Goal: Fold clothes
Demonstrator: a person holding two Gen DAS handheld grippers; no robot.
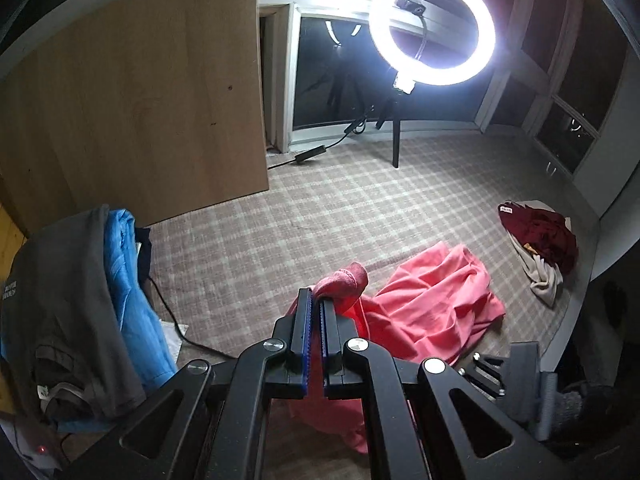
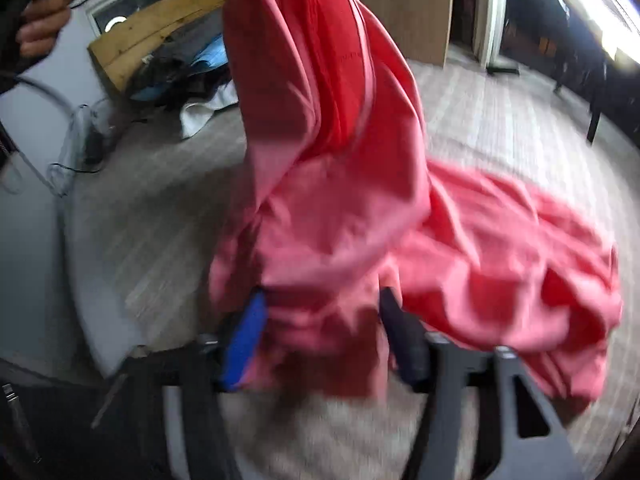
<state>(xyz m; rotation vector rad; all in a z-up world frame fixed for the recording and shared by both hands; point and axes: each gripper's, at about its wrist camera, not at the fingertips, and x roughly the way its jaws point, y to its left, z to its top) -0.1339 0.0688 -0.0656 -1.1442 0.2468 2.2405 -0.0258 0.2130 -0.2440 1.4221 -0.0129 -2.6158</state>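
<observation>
Presently, left claw (image 1: 315, 300): its jaws were seen pressed together on a bunched fold of the coral-pink garment (image 1: 436, 300), with cloth pinched between the blue-edged pads and a rounded hem end poking out just past the tips.
Right claw (image 2: 320, 300): its jaws were seen standing apart, one blue pad on the left and one dark finger on the right, with pink cloth lying in the gap; no pressing on the cloth could be made out, and the view was blurred.
Garment position: it was partly lifted, one part hanging as a tall drape from the upper edge of the right wrist view, the rest spread in wrinkles on the checked carpet (image 1: 320, 208).
Other clothes: a dark red garment (image 1: 540, 236) was heaped on a pale grey one (image 1: 546, 280) at the far right of the carpet, well apart from the pink one.
Left side pile: a grey garment (image 1: 68, 300) was draped over bright blue fabric (image 1: 128, 280) beside a wooden board (image 1: 132, 100).
Lighting: a lit ring lamp (image 1: 432, 28) was mounted on a dark stand near the window.
Person: a hand (image 2: 40, 20) was glimpsed at the upper left corner of the right wrist view.
</observation>
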